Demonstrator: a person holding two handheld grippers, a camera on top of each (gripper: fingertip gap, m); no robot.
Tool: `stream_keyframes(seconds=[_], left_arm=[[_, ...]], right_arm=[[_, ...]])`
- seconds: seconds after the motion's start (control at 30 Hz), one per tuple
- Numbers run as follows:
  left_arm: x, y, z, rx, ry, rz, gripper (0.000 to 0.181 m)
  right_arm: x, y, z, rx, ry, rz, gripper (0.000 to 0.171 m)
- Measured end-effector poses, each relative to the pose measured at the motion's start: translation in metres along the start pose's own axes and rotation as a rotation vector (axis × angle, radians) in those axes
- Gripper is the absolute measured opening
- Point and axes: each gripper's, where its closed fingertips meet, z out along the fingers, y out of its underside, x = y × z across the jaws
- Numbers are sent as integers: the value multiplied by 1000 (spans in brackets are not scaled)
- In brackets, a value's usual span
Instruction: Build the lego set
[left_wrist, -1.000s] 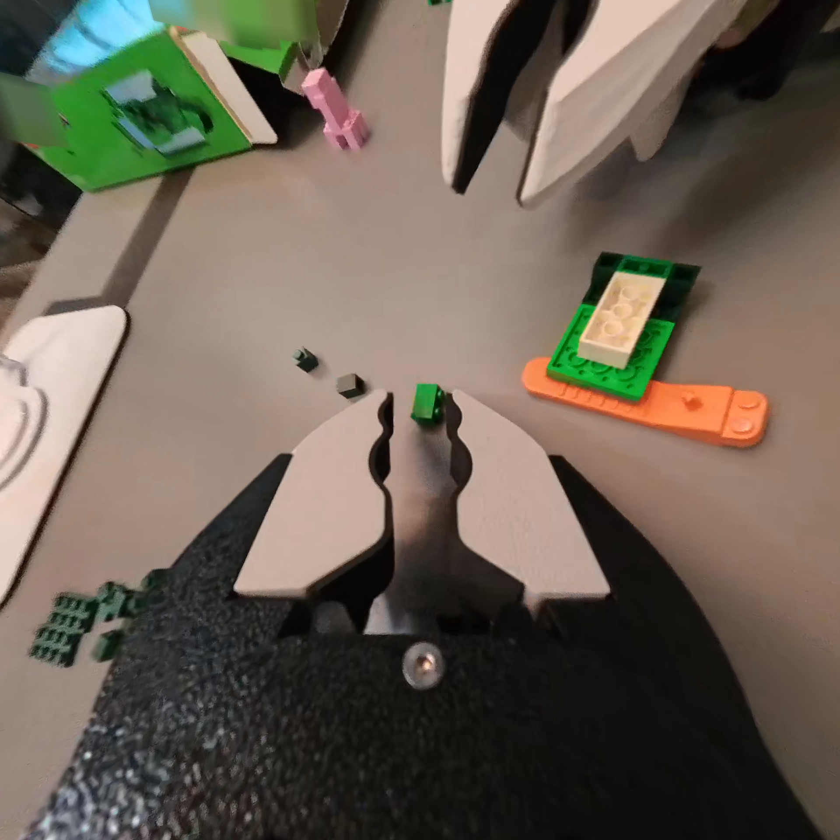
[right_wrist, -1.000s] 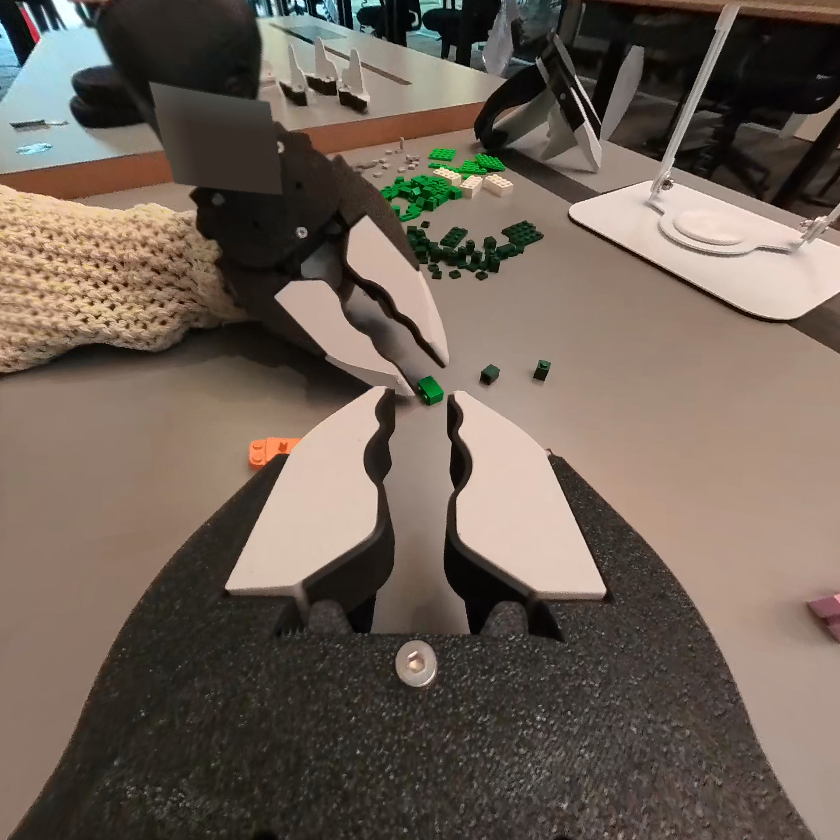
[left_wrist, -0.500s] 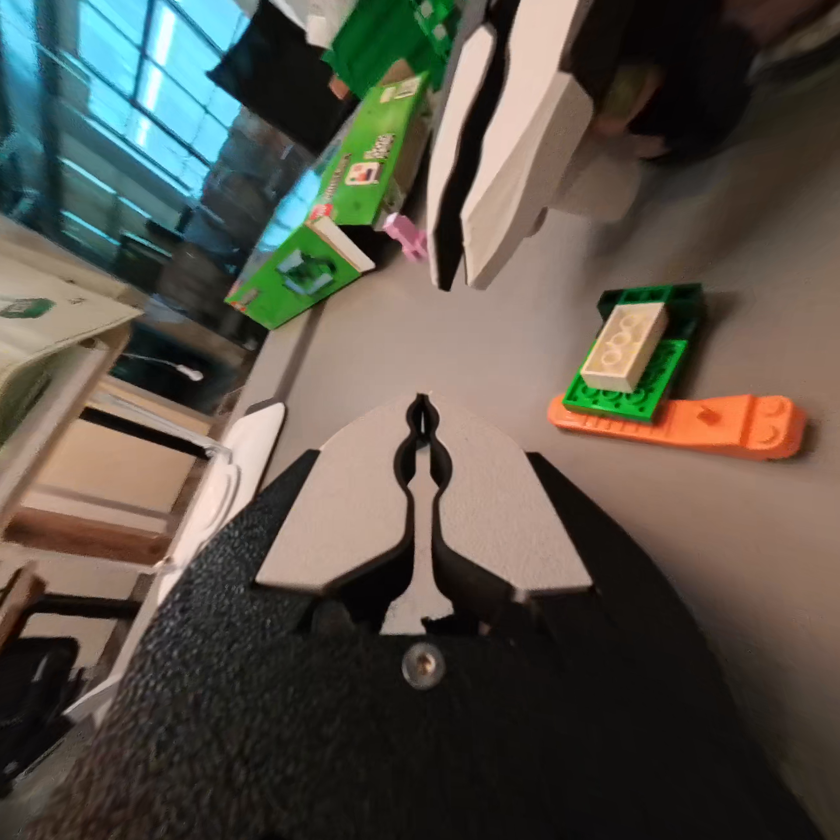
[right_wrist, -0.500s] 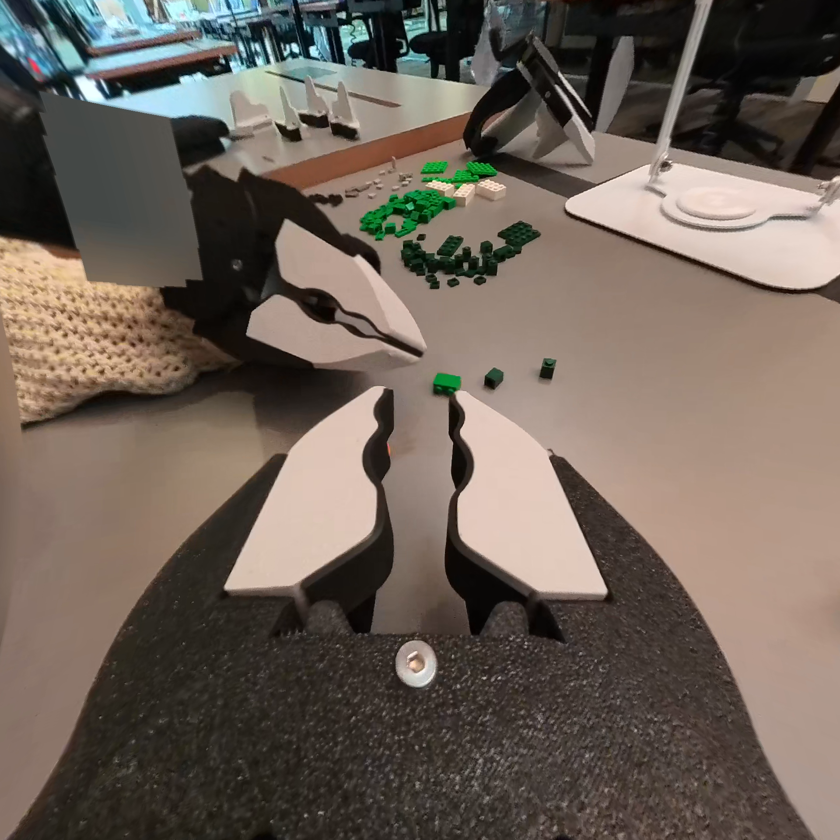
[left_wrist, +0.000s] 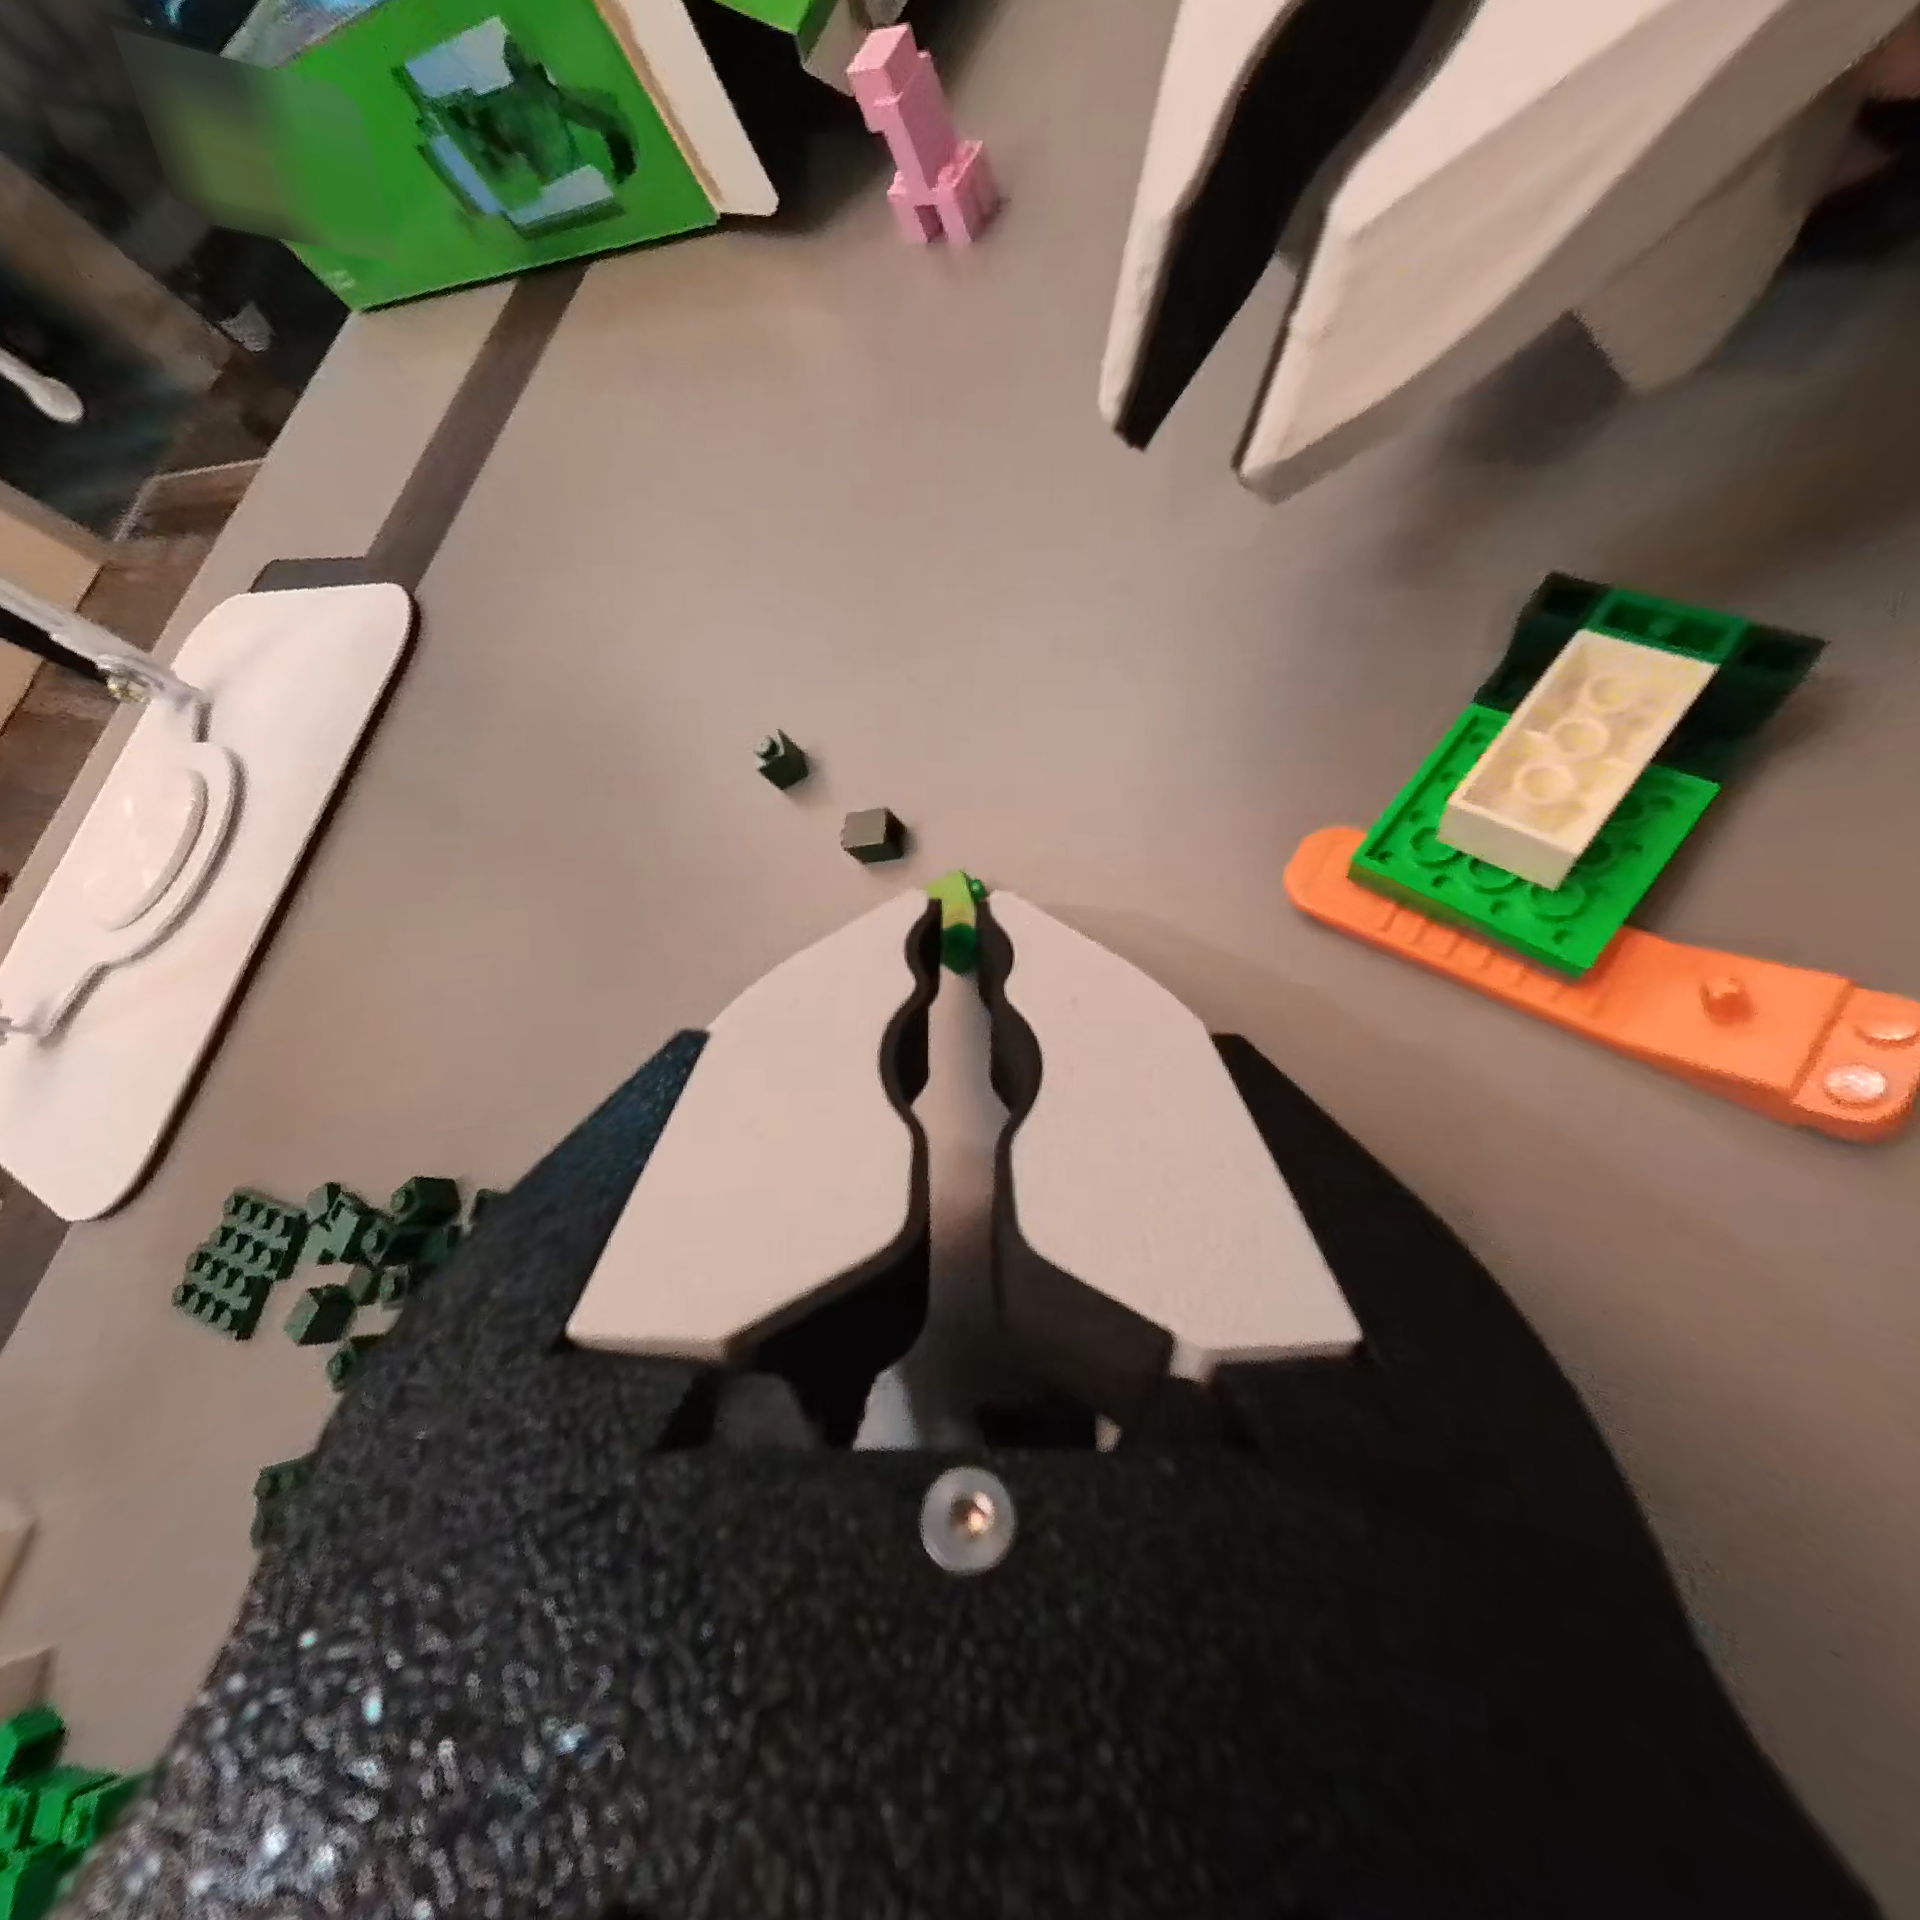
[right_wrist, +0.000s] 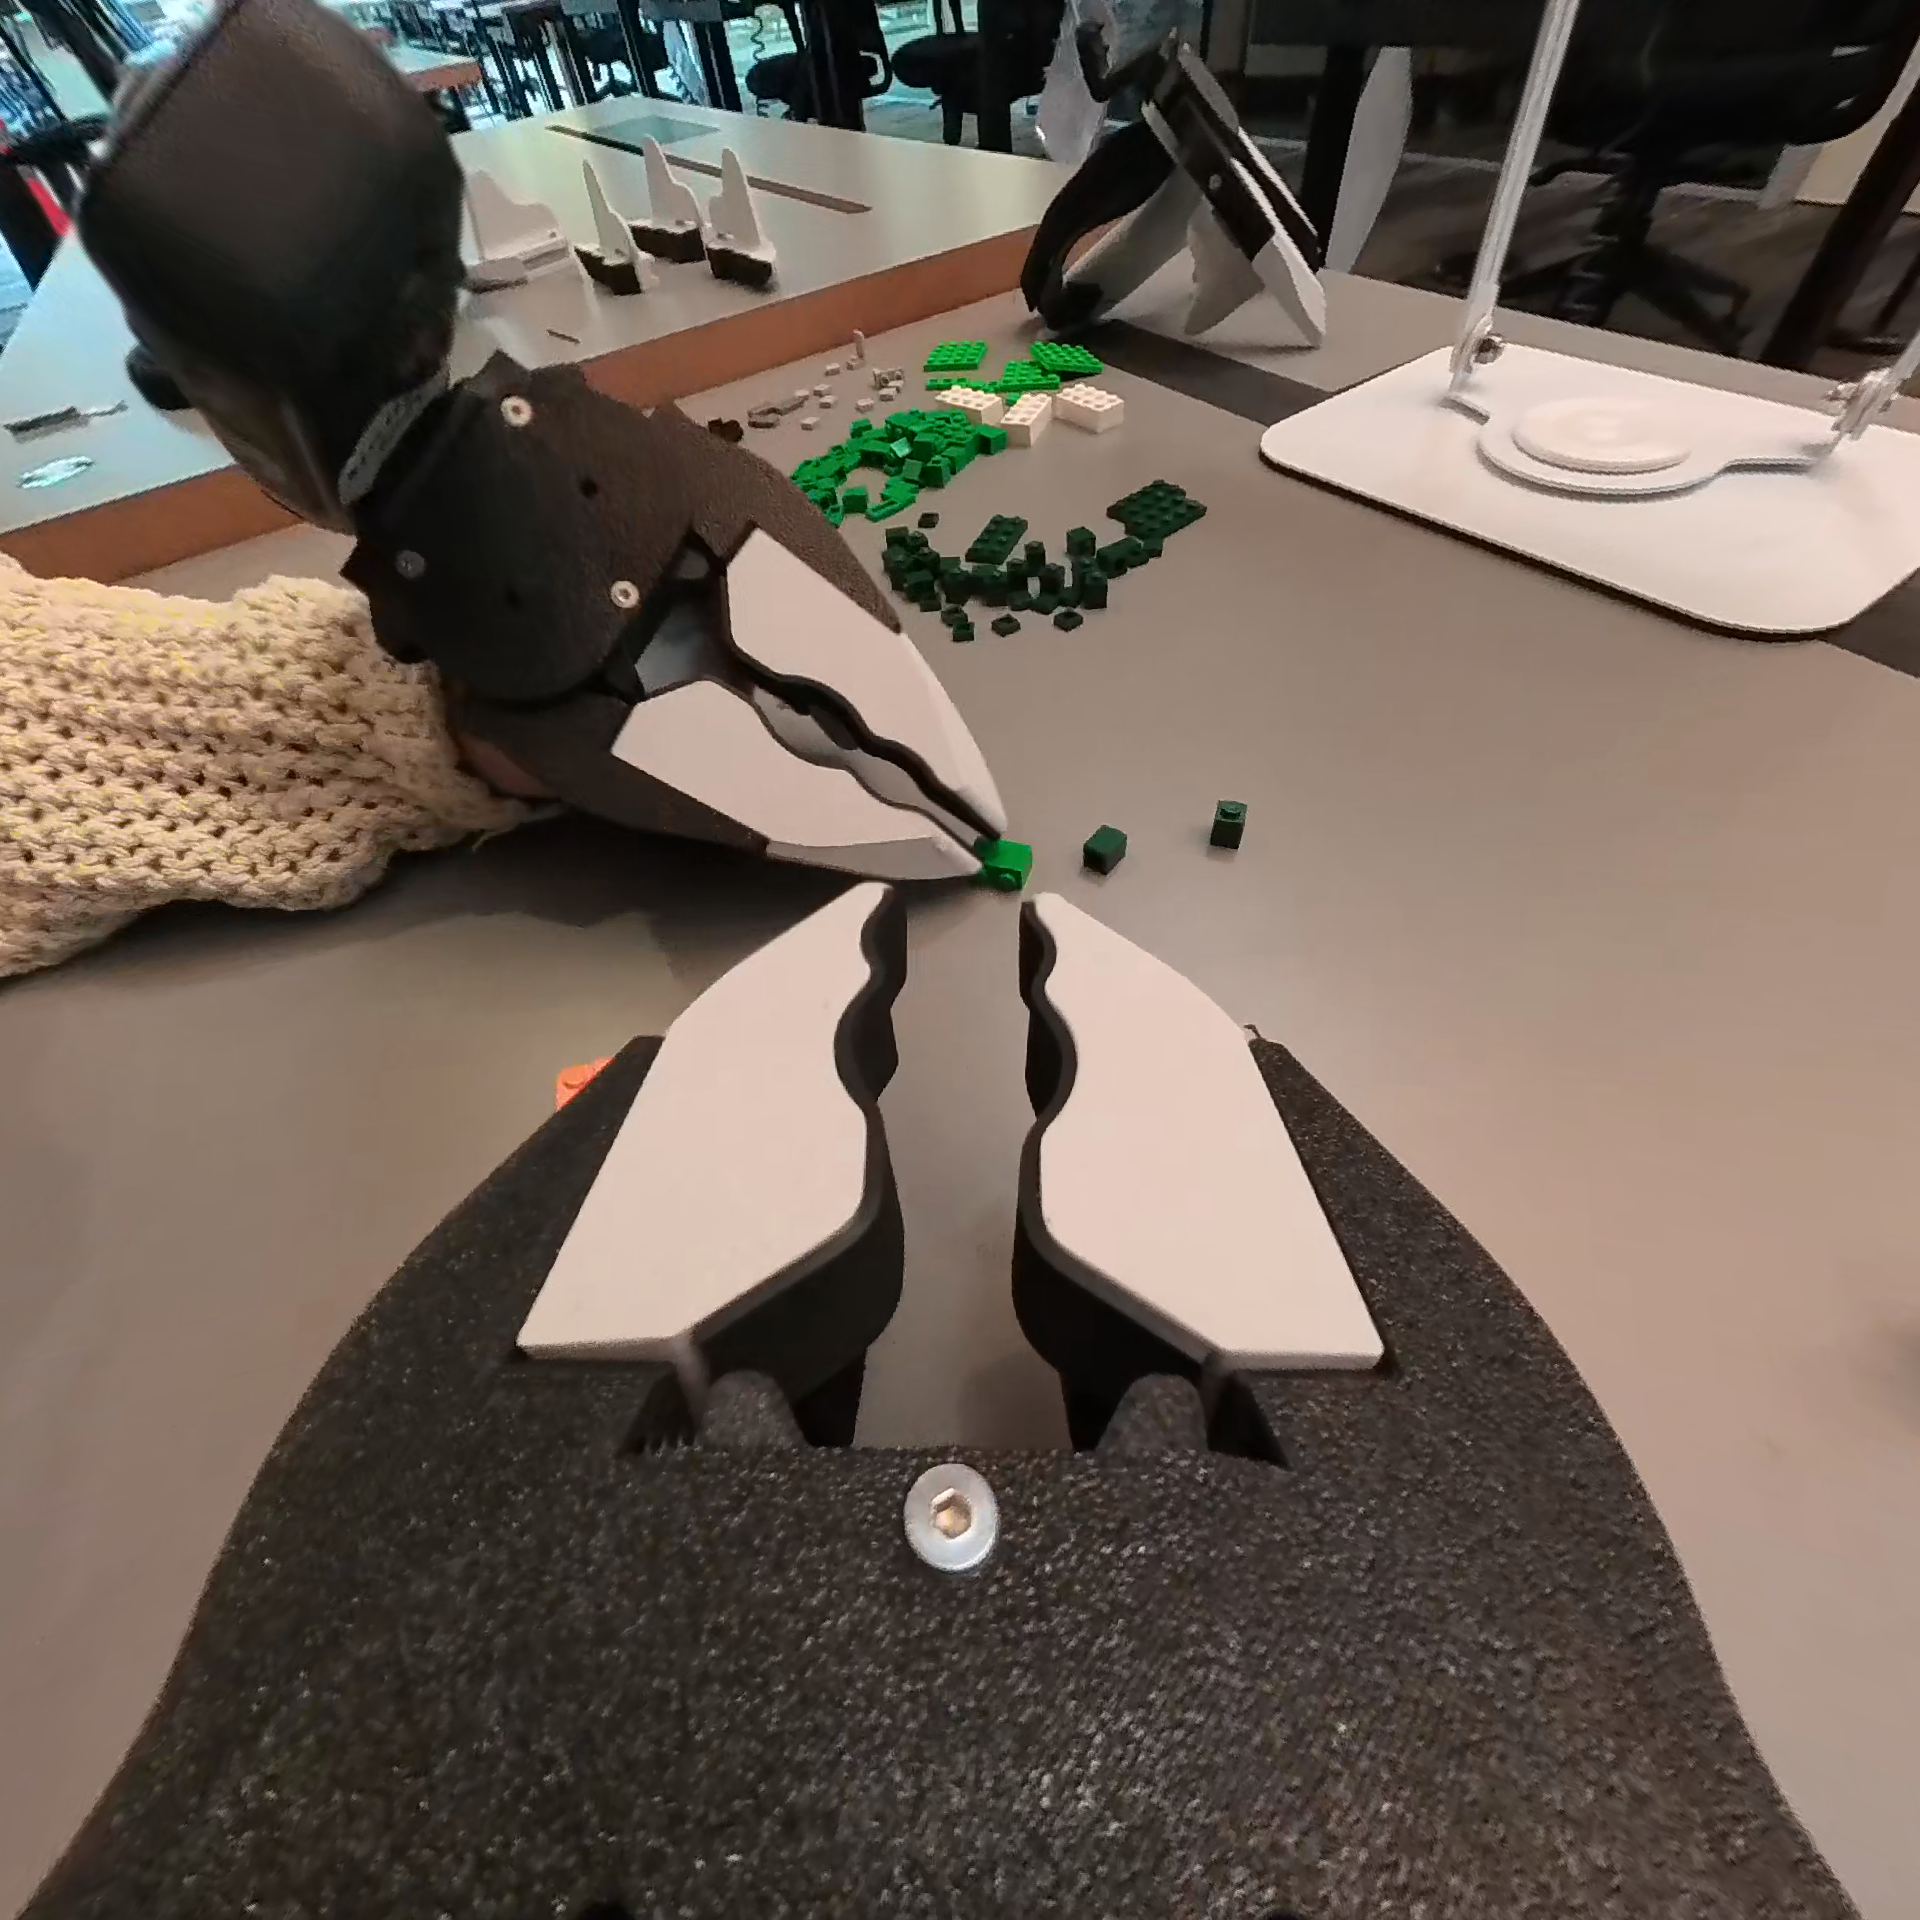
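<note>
Left gripper (left_wrist: 958, 914) fingertips pinch a small bright-green plastic brick (right_wrist: 1006, 862) by its edge — it could squirt loose; right gripper (right_wrist: 956, 902) gapes empty.

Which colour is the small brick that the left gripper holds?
Bright green brick, clearest in the right wrist view.

Orange separator (right_wrist: 578, 1081) mostly hidden behind right gripper (right_wrist: 958, 906).

Left claw (left_wrist: 958, 914) pinches a small green brick (left_wrist: 956, 906) at the table (left_wrist: 727, 582).
</note>
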Motion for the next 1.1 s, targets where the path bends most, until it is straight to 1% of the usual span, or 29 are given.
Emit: stream_keyframes(seconds=[0.1,0.17,0.27,0.3,0.47,0.87,0.93,1.0,1.07,1.1], left_arm=[[-3,3,1,-25,8,-57,4],[-5,2,1,-18,-11,-52,9],[-9,1,-1,2,-48,-36,22],[-9,1,-1,-3,-42,-51,22],[-11,9,1,-55,15,-182,19],[-12,14,1,-89,35,-270,12],[-11,13,1,-83,32,-246,12],[-10,9,-1,-56,16,-166,11],[-8,-2,-4,25,-19,-40,11],[-2,-12,-7,100,-4,19,11]], right_arm=[[-1,1,1,-12,0,-9,20],[-3,2,2,-16,-8,-16,20],[-3,2,2,-21,-8,-19,20],[-3,3,2,-22,-8,-18,20],[-3,4,3,-32,-7,-16,19],[-6,9,7,-72,-8,-49,19],[-5,9,7,-70,-5,-47,19],[-4,8,6,-61,-9,-24,19],[-2,6,3,-45,-28,36,19],[-2,5,2,-35,-50,78,19]])
